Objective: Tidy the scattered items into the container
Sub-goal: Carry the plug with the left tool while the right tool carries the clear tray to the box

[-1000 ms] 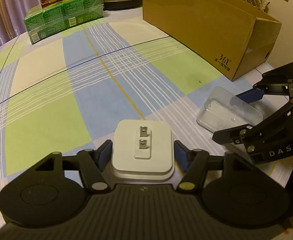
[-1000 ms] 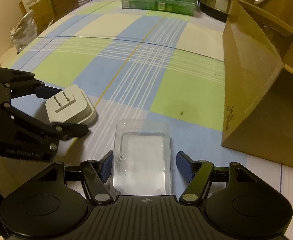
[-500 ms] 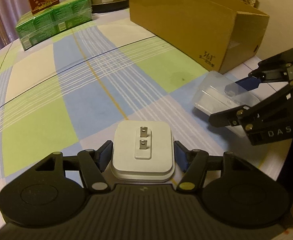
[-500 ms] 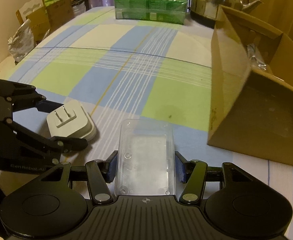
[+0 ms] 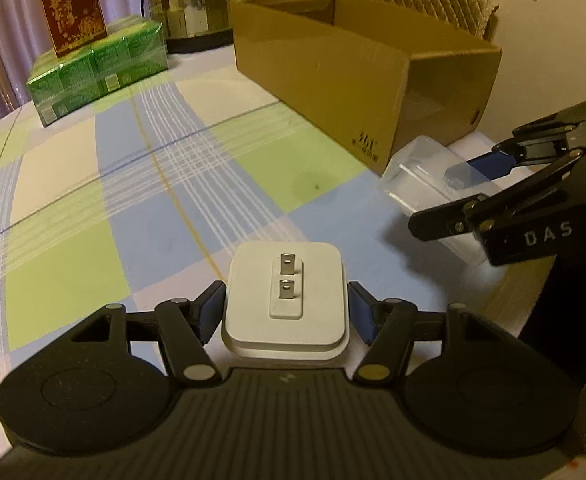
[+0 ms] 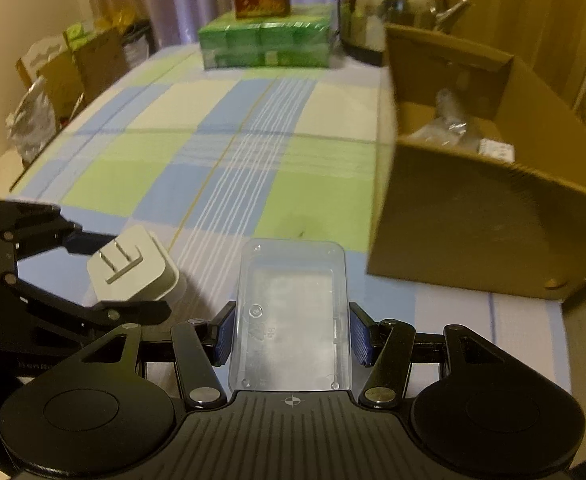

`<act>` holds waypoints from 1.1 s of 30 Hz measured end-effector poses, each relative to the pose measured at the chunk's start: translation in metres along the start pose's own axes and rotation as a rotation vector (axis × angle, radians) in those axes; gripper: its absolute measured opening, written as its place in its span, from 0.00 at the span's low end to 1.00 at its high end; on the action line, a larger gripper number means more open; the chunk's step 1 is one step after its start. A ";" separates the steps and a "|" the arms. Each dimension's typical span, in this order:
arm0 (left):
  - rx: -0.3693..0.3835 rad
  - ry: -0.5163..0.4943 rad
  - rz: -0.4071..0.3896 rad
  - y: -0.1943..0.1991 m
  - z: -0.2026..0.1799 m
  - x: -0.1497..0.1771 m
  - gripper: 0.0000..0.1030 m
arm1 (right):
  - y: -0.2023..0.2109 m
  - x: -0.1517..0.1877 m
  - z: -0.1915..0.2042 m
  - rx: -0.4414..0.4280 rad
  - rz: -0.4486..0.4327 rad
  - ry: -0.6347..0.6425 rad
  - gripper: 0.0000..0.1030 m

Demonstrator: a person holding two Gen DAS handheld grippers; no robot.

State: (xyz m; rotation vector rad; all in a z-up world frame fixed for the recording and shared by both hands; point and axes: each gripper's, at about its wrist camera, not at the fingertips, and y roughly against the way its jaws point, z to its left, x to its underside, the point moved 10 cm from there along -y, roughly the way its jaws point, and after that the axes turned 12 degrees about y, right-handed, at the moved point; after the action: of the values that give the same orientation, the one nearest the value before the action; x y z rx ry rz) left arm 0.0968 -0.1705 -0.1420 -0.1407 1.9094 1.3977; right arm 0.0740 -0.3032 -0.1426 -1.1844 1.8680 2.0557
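Where "DAS" marks the right gripper, "361°" carton behind.

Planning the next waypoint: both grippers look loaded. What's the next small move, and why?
Probably carry the right gripper forward and right until the clear plastic case is over the open cardboard box. Its jaws are shut on the case, the box is close on that side, with items already inside. The left gripper holds the white plug adapter and can follow.

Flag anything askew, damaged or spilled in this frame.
Nothing is spilled or broken. The only blemish is a small dark stain on a green square of the checked tablecloth, near the cardboard box. Both held items, the white charger and the clear plastic case, sit squarely.
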 end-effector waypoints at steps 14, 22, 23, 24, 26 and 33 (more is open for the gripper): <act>0.056 -0.031 -0.084 0.025 -0.045 -0.046 0.58 | 0.065 -0.013 -0.044 0.091 -0.097 -0.059 0.52; 0.080 -0.065 -0.118 0.029 -0.071 -0.074 0.58 | 0.095 -0.021 -0.078 0.149 -0.145 -0.086 0.52; 0.083 -0.066 -0.121 0.028 -0.074 -0.077 0.58 | 0.097 -0.022 -0.082 0.154 -0.148 -0.089 0.52; 0.086 -0.068 -0.122 0.027 -0.077 -0.079 0.58 | 0.098 -0.022 -0.085 0.157 -0.151 -0.091 0.52; 0.090 -0.072 -0.122 0.026 -0.081 -0.082 0.58 | 0.101 -0.023 -0.090 0.164 -0.155 -0.093 0.52; 0.102 -0.081 -0.124 0.021 -0.092 -0.092 0.58 | 0.107 -0.027 -0.106 0.177 -0.171 -0.103 0.52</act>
State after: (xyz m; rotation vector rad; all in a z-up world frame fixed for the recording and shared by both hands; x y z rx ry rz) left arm 0.1057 -0.2714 -0.0573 -0.1484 1.8677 1.2043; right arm 0.0801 -0.4111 -0.0343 -1.1291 1.7908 1.7865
